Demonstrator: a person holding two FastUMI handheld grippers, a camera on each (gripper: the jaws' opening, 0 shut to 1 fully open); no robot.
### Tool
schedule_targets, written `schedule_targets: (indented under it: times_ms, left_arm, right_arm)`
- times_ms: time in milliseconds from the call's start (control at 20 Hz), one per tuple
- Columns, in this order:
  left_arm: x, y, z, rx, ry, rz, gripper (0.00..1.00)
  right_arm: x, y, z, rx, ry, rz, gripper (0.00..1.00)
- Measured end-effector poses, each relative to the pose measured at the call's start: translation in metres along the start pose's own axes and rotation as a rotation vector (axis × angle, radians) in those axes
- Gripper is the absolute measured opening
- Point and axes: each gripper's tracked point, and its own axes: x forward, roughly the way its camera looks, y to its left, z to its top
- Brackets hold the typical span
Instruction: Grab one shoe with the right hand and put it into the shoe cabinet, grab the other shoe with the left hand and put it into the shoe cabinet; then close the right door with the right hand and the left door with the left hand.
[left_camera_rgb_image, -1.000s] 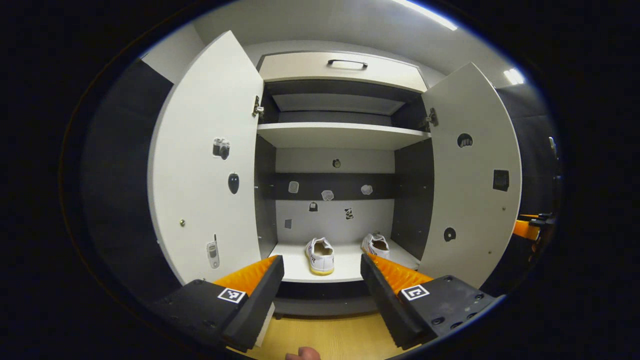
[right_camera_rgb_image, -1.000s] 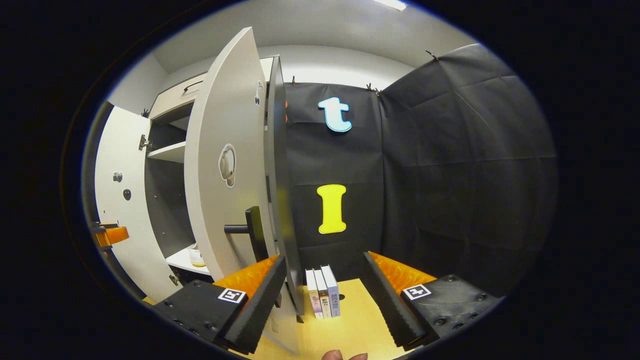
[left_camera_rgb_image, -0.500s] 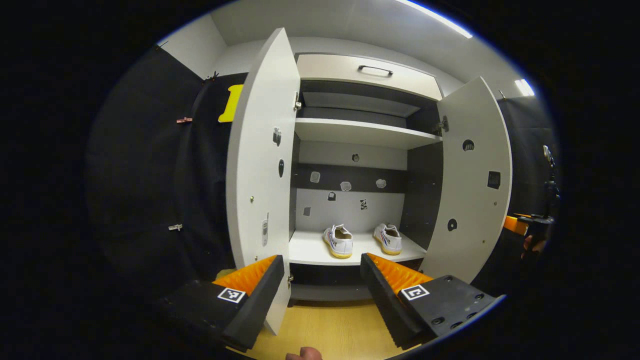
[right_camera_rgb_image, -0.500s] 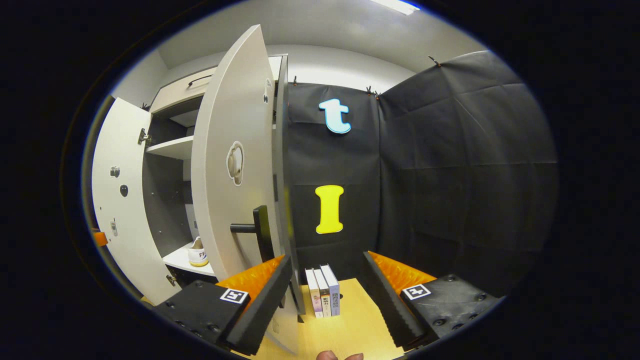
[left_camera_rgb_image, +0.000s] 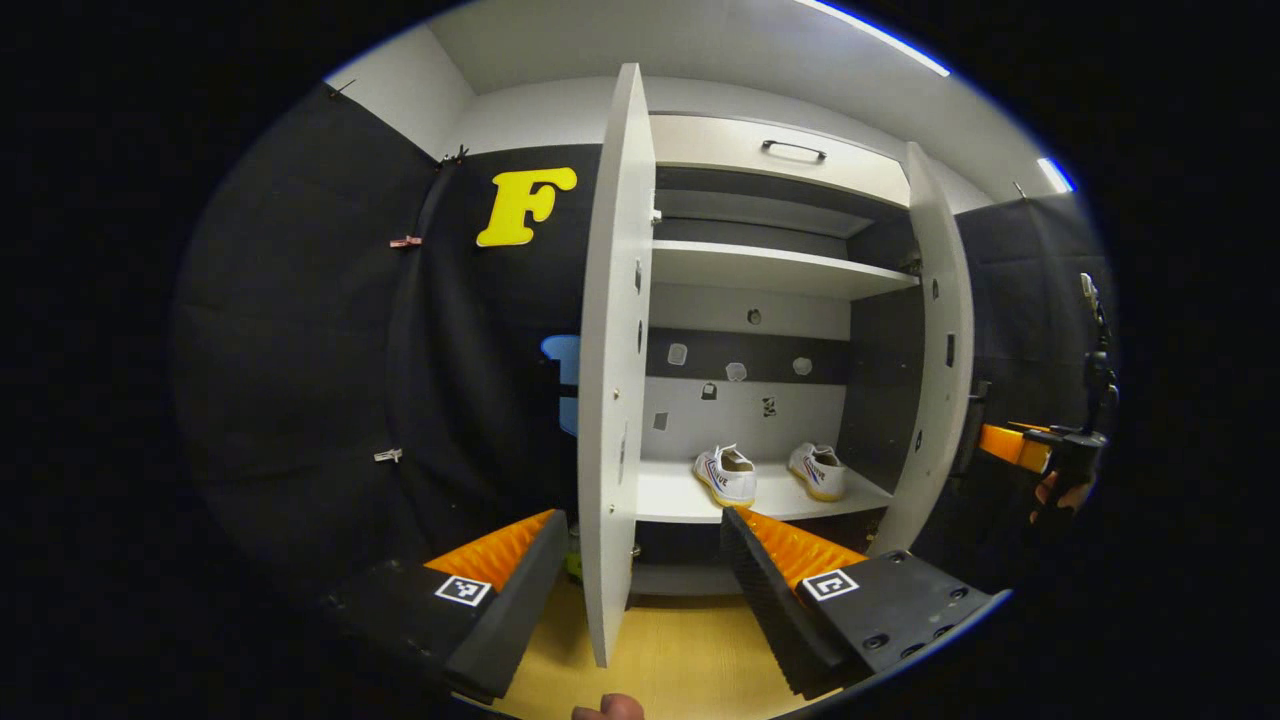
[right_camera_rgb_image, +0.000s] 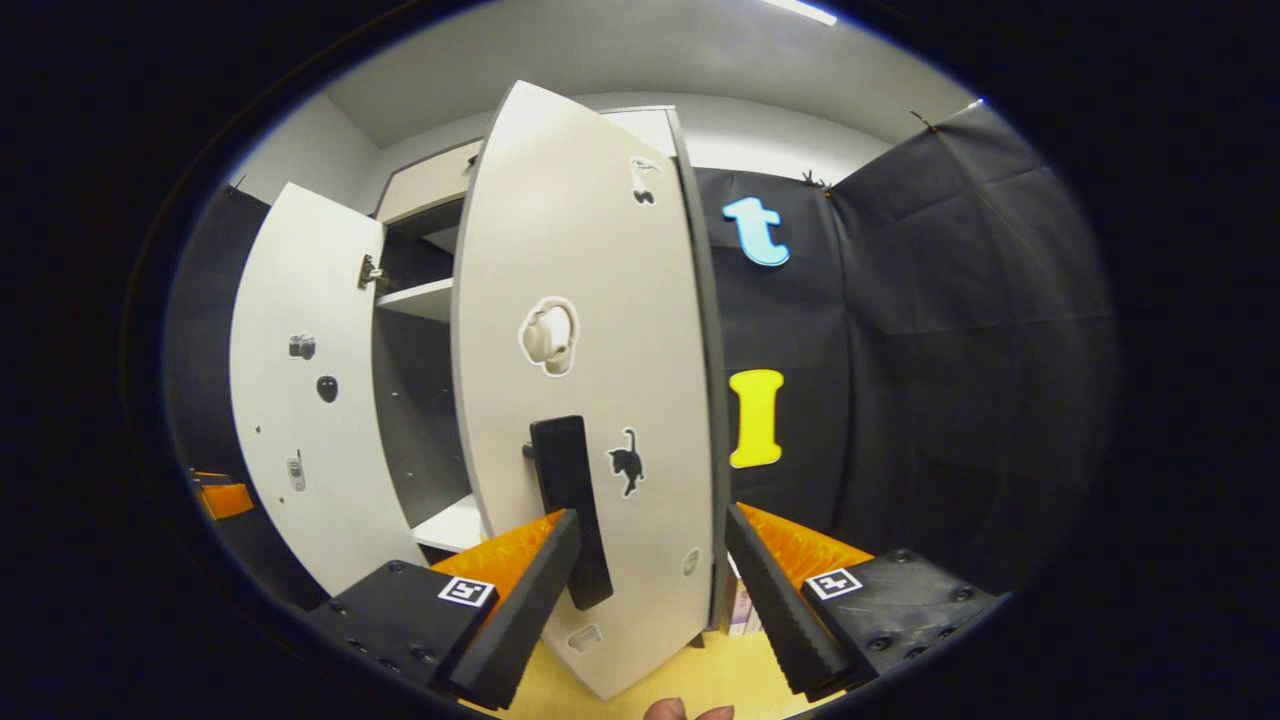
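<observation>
While the left gripper (left_camera_rgb_image: 640, 575) sits spread apart w/ nothing held, the left gripper view has the left door (left_camera_rgb_image: 608, 400) edge-on between its fingers. Both shoes (left_camera_rgb_image: 730, 475) (left_camera_rgb_image: 820, 470) sit on the cabinet's (left_camera_rgb_image: 780, 270) bottom shelf (left_camera_rgb_image: 670, 495), toward its right end, apart from each other. Right door (left_camera_rgb_image: 940, 350) is ajar; other gripper (left_camera_rgb_image: 1040, 450) shows at far right.

Right gripper view: right gripper (right_camera_rgb_image: 650, 580) spread apart, empty, w/ the right door's (right_camera_rgb_image: 590, 380) outer face and handle (right_camera_rgb_image: 570, 510) between its fingers. Contact w/ door: can't tell. Left door (right_camera_rgb_image: 300, 400) is open behind.
</observation>
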Motion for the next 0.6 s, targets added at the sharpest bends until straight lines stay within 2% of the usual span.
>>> schedule_targets:
  times_ms: [50, 200, 400, 600]
  left_arm:
    - [-0.001, 0.004, 0.001, -0.001, -0.001, 0.004, 0.96]
    - [-0.002, 0.017, 0.004, 0.001, -0.005, 0.02, 0.97]
    - [0.0, 0.035, 0.007, -0.011, -0.01, 0.036, 0.96]
    - [0.007, 0.067, 0.015, 0.0, -0.018, 0.088, 0.96]
  right_arm:
    - [0.001, 0.014, 0.0, 0.007, 0.004, 0.02, 1.0]
    - [-0.004, 0.047, -0.004, 0.048, 0.018, 0.076, 1.0]
    - [-0.009, 0.062, -0.009, 0.038, 0.031, 0.097, 0.99]
    - [-0.014, 0.065, -0.015, 0.032, 0.044, 0.104, 0.98]
